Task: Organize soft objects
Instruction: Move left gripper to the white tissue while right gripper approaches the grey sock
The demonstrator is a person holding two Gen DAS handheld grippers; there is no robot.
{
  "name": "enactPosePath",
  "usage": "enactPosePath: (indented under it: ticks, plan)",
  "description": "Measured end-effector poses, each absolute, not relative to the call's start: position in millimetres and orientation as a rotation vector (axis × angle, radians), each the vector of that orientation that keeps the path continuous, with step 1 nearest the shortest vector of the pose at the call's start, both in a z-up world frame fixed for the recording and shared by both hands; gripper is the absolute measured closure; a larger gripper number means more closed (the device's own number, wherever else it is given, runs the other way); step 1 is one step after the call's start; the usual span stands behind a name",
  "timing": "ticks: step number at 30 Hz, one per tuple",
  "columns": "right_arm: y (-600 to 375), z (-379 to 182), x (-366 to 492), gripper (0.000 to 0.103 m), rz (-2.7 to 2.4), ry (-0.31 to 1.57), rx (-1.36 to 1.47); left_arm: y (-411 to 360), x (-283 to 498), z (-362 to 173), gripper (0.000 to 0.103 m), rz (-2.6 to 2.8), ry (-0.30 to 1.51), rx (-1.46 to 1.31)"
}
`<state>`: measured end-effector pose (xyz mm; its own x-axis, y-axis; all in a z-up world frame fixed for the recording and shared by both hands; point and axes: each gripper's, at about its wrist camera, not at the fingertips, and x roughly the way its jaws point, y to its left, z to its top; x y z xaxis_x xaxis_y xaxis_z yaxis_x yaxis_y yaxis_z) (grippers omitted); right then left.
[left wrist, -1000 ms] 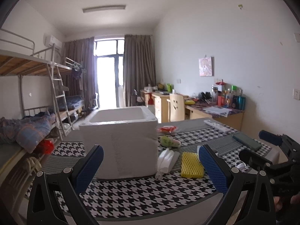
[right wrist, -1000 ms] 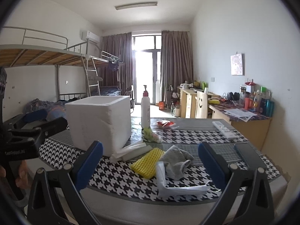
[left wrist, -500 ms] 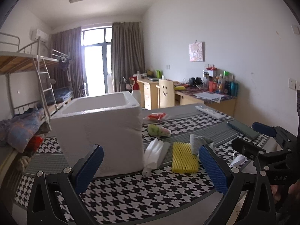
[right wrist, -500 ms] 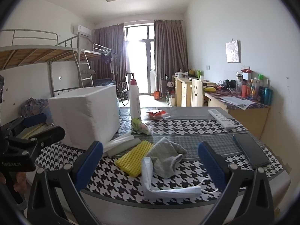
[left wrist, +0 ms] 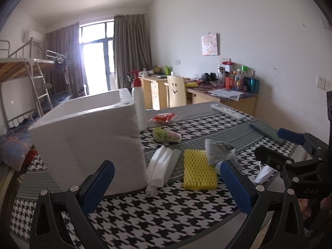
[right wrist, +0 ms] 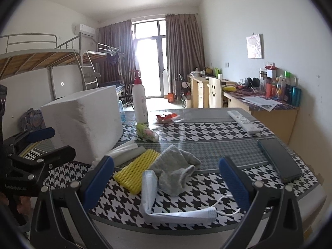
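A white foam box (left wrist: 89, 137) (right wrist: 83, 122) stands open-topped on the houndstooth table (left wrist: 166, 211). Beside it lie white foam sheets (left wrist: 160, 166) (right wrist: 126, 151), a yellow foam net (left wrist: 198, 173) (right wrist: 136, 169), a grey sock (left wrist: 219, 151) (right wrist: 176, 170), a pale blue face mask (right wrist: 166, 207) and a green-pink pouch (left wrist: 166, 136) (right wrist: 147, 133). My left gripper (left wrist: 166, 188) is open before the box and foam sheets, holding nothing. My right gripper (right wrist: 166, 182) is open, hovering above the mask and sock. Each gripper shows in the other's view: the right gripper (left wrist: 280, 149), the left gripper (right wrist: 41, 145).
A white pump bottle (right wrist: 140, 101), a red snack packet (right wrist: 166, 117), a remote control (right wrist: 243, 122) and a dark phone (right wrist: 279, 159) also sit on the table. Desks with bottles line the right wall; bunk beds stand on the left.
Both grippers have moved forward and closer to the table, so the box and soft items loom larger. The left view has swung right. Nothing has been grasped.
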<state>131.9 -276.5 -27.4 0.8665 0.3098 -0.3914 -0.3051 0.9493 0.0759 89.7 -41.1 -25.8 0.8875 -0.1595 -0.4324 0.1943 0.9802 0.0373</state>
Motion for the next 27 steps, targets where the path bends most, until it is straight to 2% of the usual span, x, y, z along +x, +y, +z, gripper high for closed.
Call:
enactPosePath:
  ticks: [27]
  plan:
    - [-300, -50, 170, 0.001, 0.333, 0.51, 0.03, -73, 161, -44, 0.001, -0.209, 0.583, 0.082]
